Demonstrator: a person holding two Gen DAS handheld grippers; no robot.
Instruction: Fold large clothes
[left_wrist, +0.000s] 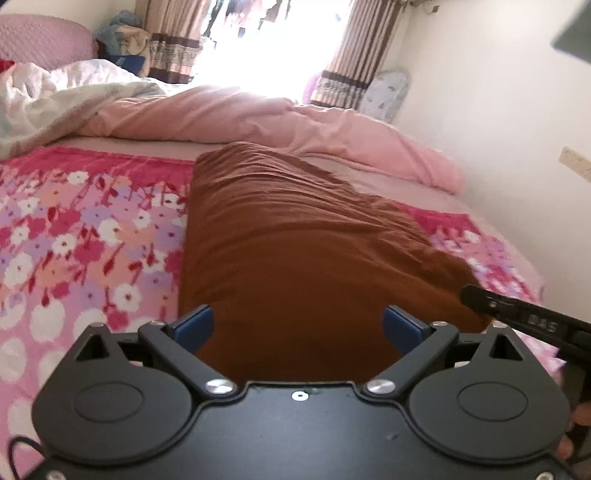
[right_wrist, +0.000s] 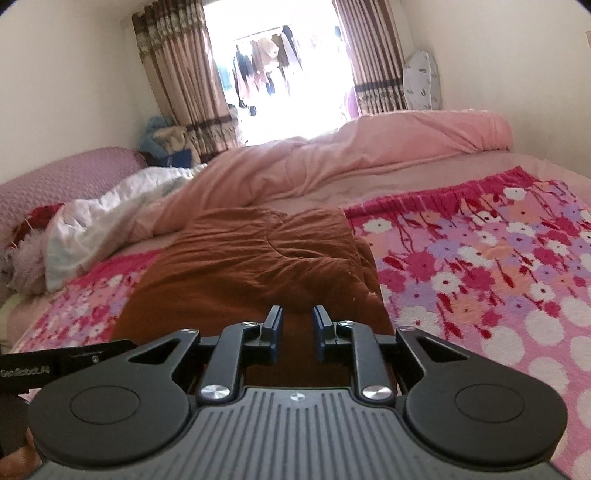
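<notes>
With my left gripper (left_wrist: 297, 326) spread wide and my right gripper (right_wrist: 297, 325) nearly closed on nothing, both hovering near the brown garment (left_wrist: 295, 236), I risk pinching one layer only — unfolding its far end.

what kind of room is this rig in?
A home bedroom, most likely: a bed with a floral blanket and a rumpled pink duvet, curtains beside a bright window, and a brown garment laid out on the bed.

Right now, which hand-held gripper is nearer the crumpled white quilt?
Left. The left hand-held gripper hovers at the brown garment's near end, on the white quilt side; the right hand-held gripper is at its other flank, farther away.
</notes>
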